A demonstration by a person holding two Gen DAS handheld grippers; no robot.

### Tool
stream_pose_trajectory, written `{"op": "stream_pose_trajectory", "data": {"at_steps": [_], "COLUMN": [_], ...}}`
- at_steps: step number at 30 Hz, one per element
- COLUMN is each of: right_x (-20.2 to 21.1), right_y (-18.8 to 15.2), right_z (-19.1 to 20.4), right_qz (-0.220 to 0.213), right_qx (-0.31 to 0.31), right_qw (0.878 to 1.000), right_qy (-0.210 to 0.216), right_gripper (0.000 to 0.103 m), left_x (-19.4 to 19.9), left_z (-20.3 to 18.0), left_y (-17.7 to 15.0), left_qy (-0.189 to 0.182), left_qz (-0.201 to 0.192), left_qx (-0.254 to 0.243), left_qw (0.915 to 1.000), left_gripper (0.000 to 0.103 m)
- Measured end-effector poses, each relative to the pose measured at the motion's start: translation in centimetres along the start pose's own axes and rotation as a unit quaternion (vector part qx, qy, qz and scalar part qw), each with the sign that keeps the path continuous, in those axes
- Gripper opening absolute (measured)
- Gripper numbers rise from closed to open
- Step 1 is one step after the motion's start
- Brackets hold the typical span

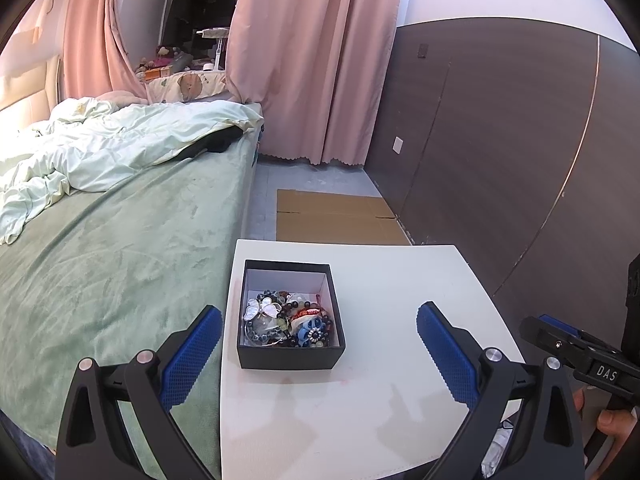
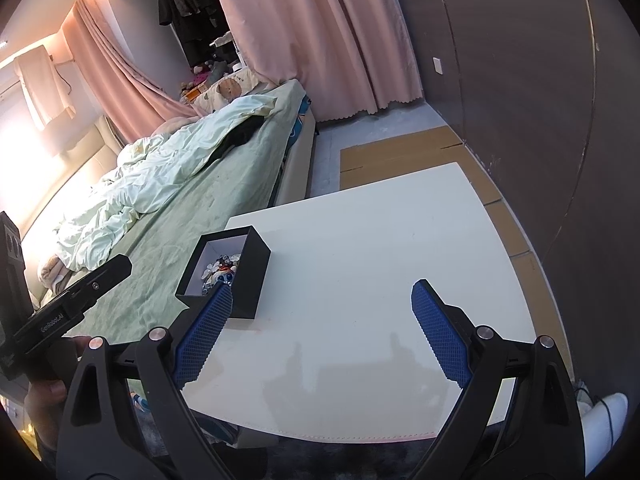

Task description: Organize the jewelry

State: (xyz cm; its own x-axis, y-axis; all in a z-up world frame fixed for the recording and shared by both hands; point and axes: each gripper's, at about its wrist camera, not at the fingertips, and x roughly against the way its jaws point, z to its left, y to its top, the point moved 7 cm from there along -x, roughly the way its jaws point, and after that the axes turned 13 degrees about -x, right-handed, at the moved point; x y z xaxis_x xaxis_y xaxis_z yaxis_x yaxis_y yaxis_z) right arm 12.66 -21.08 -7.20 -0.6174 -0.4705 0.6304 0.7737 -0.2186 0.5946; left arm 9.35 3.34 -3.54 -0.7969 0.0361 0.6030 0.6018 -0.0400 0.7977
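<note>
A black open box (image 1: 290, 356) with a white lining stands on the white table (image 1: 384, 300), near its left edge. It holds a heap of jewelry (image 1: 286, 320): a white butterfly brooch, a blue flower piece and beaded strands. My left gripper (image 1: 318, 316) is open and empty, hovering just in front of the box. In the right wrist view the box (image 2: 248, 276) sits at the left, jewelry (image 2: 222, 266) showing inside. My right gripper (image 2: 322, 292) is open and empty above the table (image 2: 360, 248), its left finger just in front of the box.
A bed with a green cover (image 1: 100, 272) and a pale quilt runs along the table's left side. Flattened cardboard (image 1: 336, 216) lies on the floor beyond the table. A dark panelled wall (image 1: 500, 140) stands to the right, pink curtains (image 1: 312, 60) at the back.
</note>
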Motion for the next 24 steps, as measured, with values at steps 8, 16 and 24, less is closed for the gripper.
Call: {"op": "stream_pose_trajectory", "data": {"at_steps": [8,16,24], "right_x": [0.0,0.2,0.1], "right_y": [-0.1,0.0,0.0], "right_z": [-0.2,-0.1,-0.3], "right_qz": [0.004,0.004,0.006], "right_qx": [-0.003,-0.001,-0.002], "right_qw": [1.0,1.0,1.0], "right_qy": [-0.001,-0.003,-0.006], "right_gripper": [0.091,0.091,0.091], "left_x": [0.0,-0.1,0.3], "left_z": [0.2,-0.4,-0.9], "left_y": [0.2,0.3,0.3], "left_qy": [0.007,0.022,0.022], "left_qz": [0.005,0.005,-0.001], "left_qx": [-0.001,-0.017,-0.03], "left_qw": [1.0,0.9996,0.9993], "left_gripper": [0.095,0.095,0.095]}}
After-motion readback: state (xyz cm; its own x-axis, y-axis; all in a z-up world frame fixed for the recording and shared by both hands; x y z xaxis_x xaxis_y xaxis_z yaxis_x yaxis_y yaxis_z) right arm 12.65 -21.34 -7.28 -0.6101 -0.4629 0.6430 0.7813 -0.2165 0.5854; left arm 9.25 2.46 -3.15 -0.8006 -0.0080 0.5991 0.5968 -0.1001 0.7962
